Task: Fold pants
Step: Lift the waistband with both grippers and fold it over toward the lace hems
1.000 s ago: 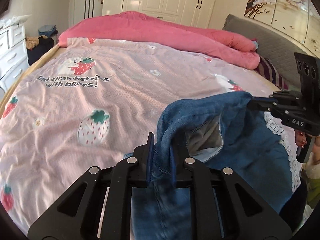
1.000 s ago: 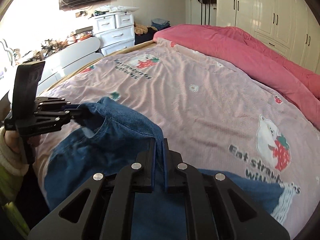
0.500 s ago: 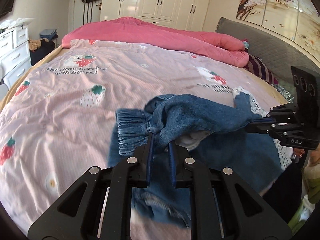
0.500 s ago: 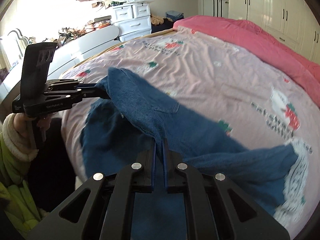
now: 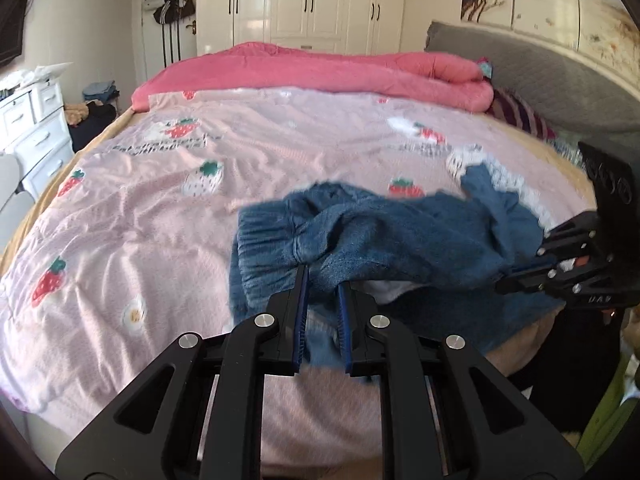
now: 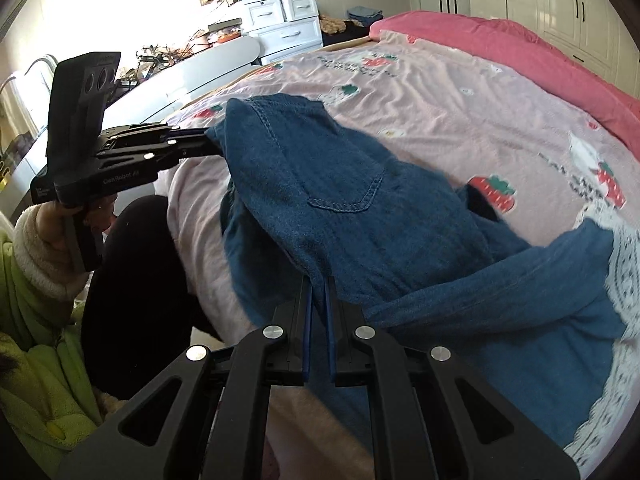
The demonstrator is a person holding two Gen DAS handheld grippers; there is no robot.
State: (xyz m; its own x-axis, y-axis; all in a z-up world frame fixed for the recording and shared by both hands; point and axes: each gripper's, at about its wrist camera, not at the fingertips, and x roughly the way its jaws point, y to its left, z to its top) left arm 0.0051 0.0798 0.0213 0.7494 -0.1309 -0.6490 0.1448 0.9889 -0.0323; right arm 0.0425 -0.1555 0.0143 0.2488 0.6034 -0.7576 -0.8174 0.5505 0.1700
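Note:
The blue denim pants hang stretched between my two grippers above the near edge of the bed. My left gripper is shut on the gathered waistband at one end. My right gripper is shut on the other end of the waist, near a back pocket. Each gripper shows in the other's view: the right gripper at the far right, the left gripper at the left. The legs, with white lace hems, trail on the pink strawberry sheet.
A rolled pink quilt lies along the far side of the bed, by a grey headboard. White drawers and a cluttered desk stand beyond the bed. The person's dark legs and green sleeve are at the near edge.
Both grippers have pulled back toward the near edge of the bed and lifted. The waist is now stretched wider between them, and the legs have dragged across the sheet.

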